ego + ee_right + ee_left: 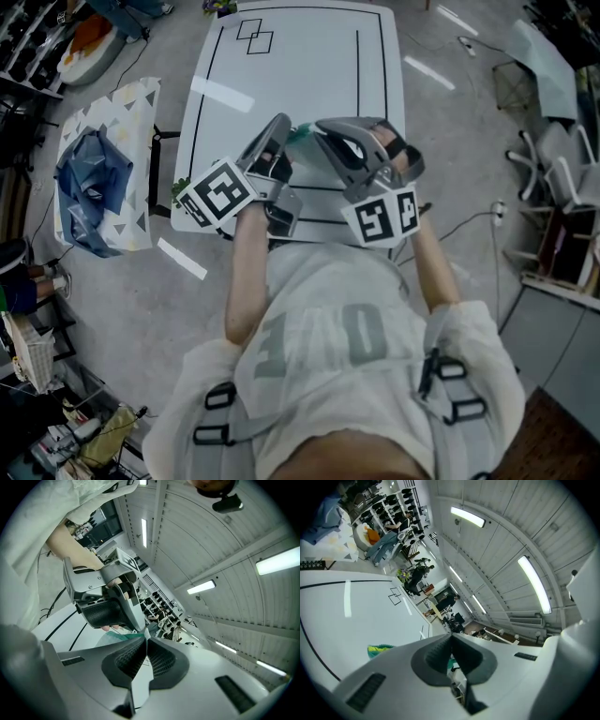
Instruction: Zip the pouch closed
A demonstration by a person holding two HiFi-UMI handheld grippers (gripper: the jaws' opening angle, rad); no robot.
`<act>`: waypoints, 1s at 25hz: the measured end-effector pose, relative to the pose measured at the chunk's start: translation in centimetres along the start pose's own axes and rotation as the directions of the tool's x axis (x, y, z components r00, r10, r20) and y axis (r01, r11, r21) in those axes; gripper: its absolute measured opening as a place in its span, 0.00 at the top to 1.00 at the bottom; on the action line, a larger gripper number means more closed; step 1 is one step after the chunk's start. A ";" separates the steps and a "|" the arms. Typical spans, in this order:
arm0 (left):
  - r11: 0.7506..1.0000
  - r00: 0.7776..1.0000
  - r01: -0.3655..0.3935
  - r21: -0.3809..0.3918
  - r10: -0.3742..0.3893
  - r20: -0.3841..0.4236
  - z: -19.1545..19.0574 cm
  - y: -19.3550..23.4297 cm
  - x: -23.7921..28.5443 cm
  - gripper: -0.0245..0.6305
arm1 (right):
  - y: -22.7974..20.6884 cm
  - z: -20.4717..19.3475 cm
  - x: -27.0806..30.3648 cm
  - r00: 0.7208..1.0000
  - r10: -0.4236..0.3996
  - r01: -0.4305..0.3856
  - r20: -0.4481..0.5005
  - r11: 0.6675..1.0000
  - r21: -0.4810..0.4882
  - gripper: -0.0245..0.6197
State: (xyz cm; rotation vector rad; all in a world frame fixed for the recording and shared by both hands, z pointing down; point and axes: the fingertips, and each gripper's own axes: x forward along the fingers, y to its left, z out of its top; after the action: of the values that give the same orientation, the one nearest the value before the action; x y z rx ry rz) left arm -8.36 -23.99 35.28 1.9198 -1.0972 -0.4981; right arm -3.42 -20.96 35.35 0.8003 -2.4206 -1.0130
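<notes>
So the white tabletop (281, 84) was the big thing here, and everything was happening right at its near edge. The person stood over it with a tool in each hand. The left hand-held gripper (278, 125) and the right hand-held gripper (323, 129) were nose to nose, tips just beside each other. Both had their jaws squeezed fully together. The teal pouch (300, 137) was lifted off the tabletop between those tips. From what I could see, each one was pinching a bit of it: teal fabric ran straight into the right one's pads (133, 656), and a teal sliver showed behind the left one's. I honestly couldn't make out the zip pull itself, too small. My read is that this was the setup for the actual zipping, with nothing closed yet. To do it well, I'd say one side needs to anchor the fabric at the zip's end and keep it taut. The other should pull the slider straight along the track, not up or sideways. Thin fabric like that will probably bunch and jam the slider if the anchor goes slack.
</notes>
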 end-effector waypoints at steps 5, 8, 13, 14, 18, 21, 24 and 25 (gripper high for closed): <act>0.987 0.994 -0.113 0.110 0.112 0.018 0.3 1.9 -0.5 0.95 | -1.2 -0.4 -0.6 0.999 -0.034 0.034 0.001 0.999 0.036 0.94; 0.986 0.992 -0.126 0.111 0.123 0.031 0.6 2.3 -0.7 0.95 | -1.4 -0.8 -0.9 0.999 -0.033 0.033 -0.005 0.999 0.037 0.94; 0.967 0.981 -0.191 0.169 0.187 0.044 0.9 3.4 -1.2 0.95 | -1.7 -1.4 -1.6 0.999 -0.041 0.042 -0.021 0.998 0.046 0.94; 0.964 0.979 -0.203 0.171 0.198 0.049 1.2 3.8 -1.4 0.95 | -1.9 -1.6 -1.7 0.999 -0.047 0.048 -0.023 0.997 0.056 0.94; 0.953 0.969 -0.247 0.176 0.237 0.073 1.8 5.1 -2.5 0.95 | -2.4 -2.1 -1.9 0.998 -0.039 0.042 -0.047 0.998 0.046 0.94; 0.938 0.958 -0.286 0.197 0.274 0.086 2.3 6.1 -3.5 0.95 | -2.6 -2.4 -2.2 0.997 -0.031 0.033 -0.074 0.999 0.026 0.94; 0.942 0.957 -0.286 0.177 0.272 0.100 3.0 6.8 -4.3 0.95 | -2.2 -3.3 -2.3 0.995 -0.041 0.045 -0.089 0.998 0.048 0.94; 0.941 0.957 -0.287 0.177 0.272 0.103 3.1 6.9 -4.3 0.95 | -1.8 -3.5 -2.3 0.995 -0.044 0.049 -0.087 0.997 0.059 0.94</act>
State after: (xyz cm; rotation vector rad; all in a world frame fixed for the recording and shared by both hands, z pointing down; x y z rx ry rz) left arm -16.27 -23.58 38.95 1.8757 -1.4884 -0.3186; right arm 0.84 -22.35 36.03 0.9059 -2.3802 -0.9063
